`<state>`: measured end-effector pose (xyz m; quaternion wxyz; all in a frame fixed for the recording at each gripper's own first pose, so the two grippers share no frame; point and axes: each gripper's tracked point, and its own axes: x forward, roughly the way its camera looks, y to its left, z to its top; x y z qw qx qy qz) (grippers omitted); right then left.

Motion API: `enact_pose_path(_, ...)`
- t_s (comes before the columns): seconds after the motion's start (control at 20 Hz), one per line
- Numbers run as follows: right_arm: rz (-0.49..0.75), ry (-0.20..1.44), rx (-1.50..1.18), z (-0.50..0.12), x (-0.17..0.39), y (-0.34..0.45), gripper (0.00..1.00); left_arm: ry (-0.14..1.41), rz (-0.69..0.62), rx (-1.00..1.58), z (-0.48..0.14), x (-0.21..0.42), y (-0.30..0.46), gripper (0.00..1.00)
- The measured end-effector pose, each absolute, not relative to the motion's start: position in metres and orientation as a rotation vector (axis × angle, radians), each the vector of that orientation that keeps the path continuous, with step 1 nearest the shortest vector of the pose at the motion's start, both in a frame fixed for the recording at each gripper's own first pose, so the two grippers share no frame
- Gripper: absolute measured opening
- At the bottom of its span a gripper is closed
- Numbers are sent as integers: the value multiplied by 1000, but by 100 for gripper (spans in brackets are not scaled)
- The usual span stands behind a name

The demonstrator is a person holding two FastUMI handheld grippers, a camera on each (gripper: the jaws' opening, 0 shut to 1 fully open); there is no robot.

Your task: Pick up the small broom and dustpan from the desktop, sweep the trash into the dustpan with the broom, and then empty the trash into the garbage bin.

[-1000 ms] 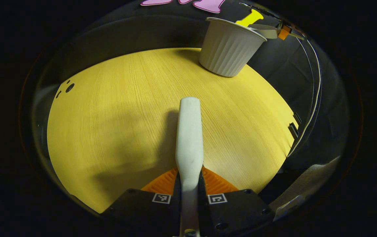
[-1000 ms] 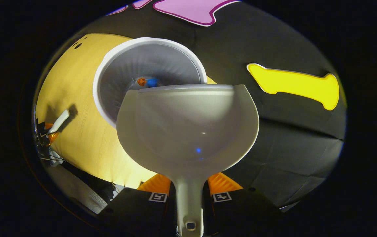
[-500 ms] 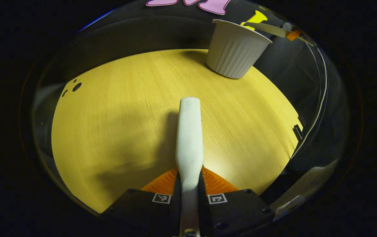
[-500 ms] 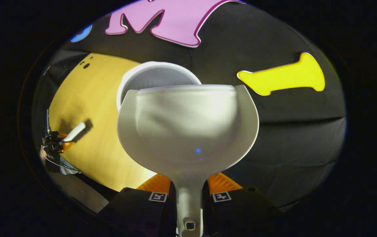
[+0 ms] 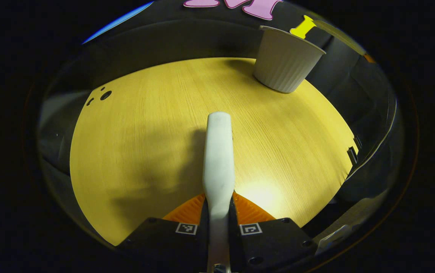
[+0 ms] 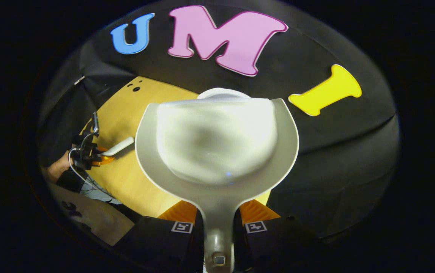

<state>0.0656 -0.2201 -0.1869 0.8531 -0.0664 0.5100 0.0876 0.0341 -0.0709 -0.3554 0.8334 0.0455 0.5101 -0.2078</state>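
Observation:
My left gripper is shut on the white broom, which sticks straight forward low over the yellow wooden desktop. The white ribbed garbage bin stands at the desk's far right corner. In the right gripper view, my right gripper is shut on the handle of the pale dustpan, held up with its scoop facing me and nothing visible in it. The bin's rim peeks just above the pan's far edge. Far left there, the left gripper holds the broom.
Dark cloth walls close in behind and right of the desk. Small black holes mark the desk's far left corner. A hand and a cable sit behind the left gripper. The dustpan's edge shows beyond the bin.
The dustpan has tipped up and drawn back from the bin: the bin's mouth, earlier open to view with small trash inside, is now almost hidden behind it. The left view has swung slightly left.

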Motion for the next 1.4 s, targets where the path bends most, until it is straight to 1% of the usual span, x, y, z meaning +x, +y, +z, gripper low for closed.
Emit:
enact_pose_path(0.05,200,1073,-132,-194,54,-208,32,1082,-432,96,-355,34,-68,26)
enact_pose_path(0.15,223,1079,-98,-213,34,-185,38,1082,-413,105,-357,33,-65,26)
enact_pose_path(0.2,229,1088,-76,-226,23,-173,35,1085,-404,110,-357,33,-63,26)
enact_pose_path(0.25,232,1097,-57,-240,14,-164,35,1087,-394,111,-358,33,-62,26)
enact_pose_path(0.3,251,1113,-49,-256,3,-156,38,1089,-385,110,-359,33,-60,26)
enact_pose_path(0.4,264,1148,-38,-287,-13,-138,32,1096,-370,104,-361,31,-57,26)
enact_pose_path(0.45,263,1161,-35,-303,-17,-132,38,1097,-363,107,-362,32,-55,26)
enact_pose_path(0.5,264,1169,-31,-318,-21,-127,38,1098,-355,112,-364,31,-53,26)
enact_pose_path(0.55,259,1181,-21,-333,-23,-121,32,1100,-350,115,-365,31,-51,26)
enact_pose_path(0.65,261,1203,0,-363,-27,-107,38,1107,-341,124,-368,31,-49,26)
enact_pose_path(0.7,261,1214,8,-376,-29,-102,38,1109,-335,131,-369,32,-49,26)
enact_pose_path(0.75,260,1222,13,-391,-30,-97,35,1109,-329,137,-369,32,-48,26)
enact_pose_path(0.95,229,1217,78,-437,-25,-79,35,1112,-311,146,-371,32,-49,26)
enact_pose_path(1.2,224,1208,52,-468,-18,-75,35,1108,-292,156,-372,34,-50,26)
enact_pose_path(1.25,226,1212,59,-471,-18,-71,38,1108,-289,157,-372,35,-50,26)
enact_pose_path(1.4,220,1229,66,-483,-16,-67,35,1108,-278,165,-368,34,-51,26)
